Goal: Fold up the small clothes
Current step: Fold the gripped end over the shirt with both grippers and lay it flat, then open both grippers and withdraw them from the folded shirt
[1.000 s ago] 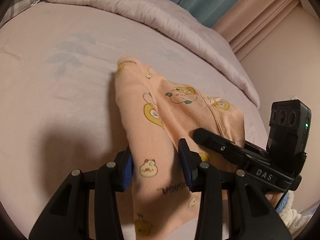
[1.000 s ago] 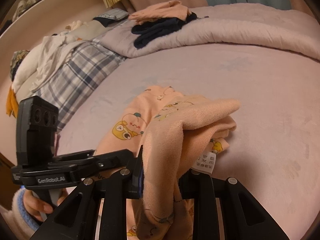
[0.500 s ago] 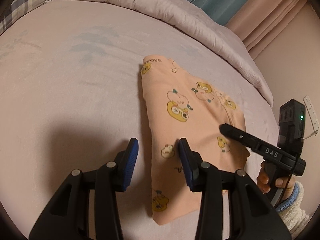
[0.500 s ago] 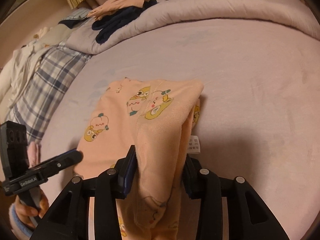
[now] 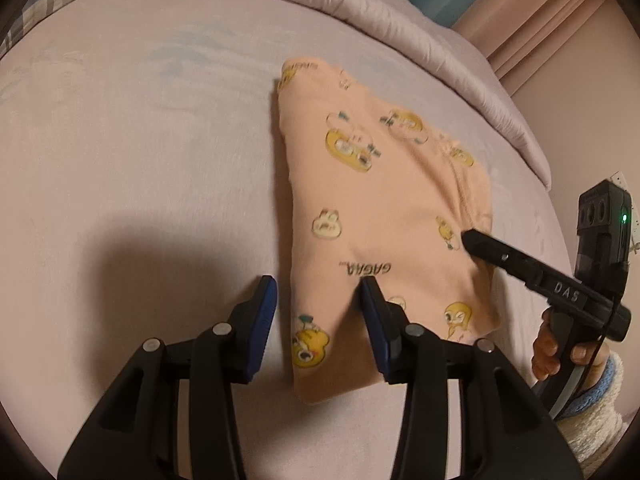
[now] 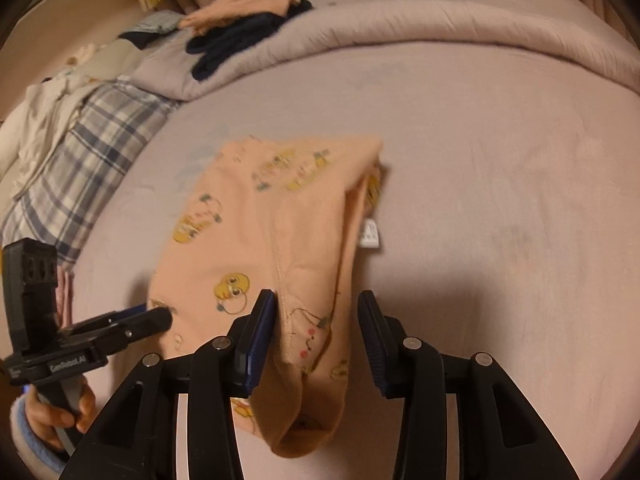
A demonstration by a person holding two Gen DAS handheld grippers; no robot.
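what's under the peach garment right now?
The peach garment lies folded on the pink bedsheet. A white care label pokes out from under its edge. Anything else beneath or between the folded layers is covered.

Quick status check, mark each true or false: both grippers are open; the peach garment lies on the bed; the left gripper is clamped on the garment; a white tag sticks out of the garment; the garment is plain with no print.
1. Both grippers are open. True: the left gripper and the right gripper both show a wide gap.
2. The peach garment lies on the bed. True.
3. The left gripper is clamped on the garment. False: its fingers stand apart, gripping nothing.
4. A white tag sticks out of the garment. True, at its right edge.
5. The garment is plain. False: it has yellow cartoon prints.
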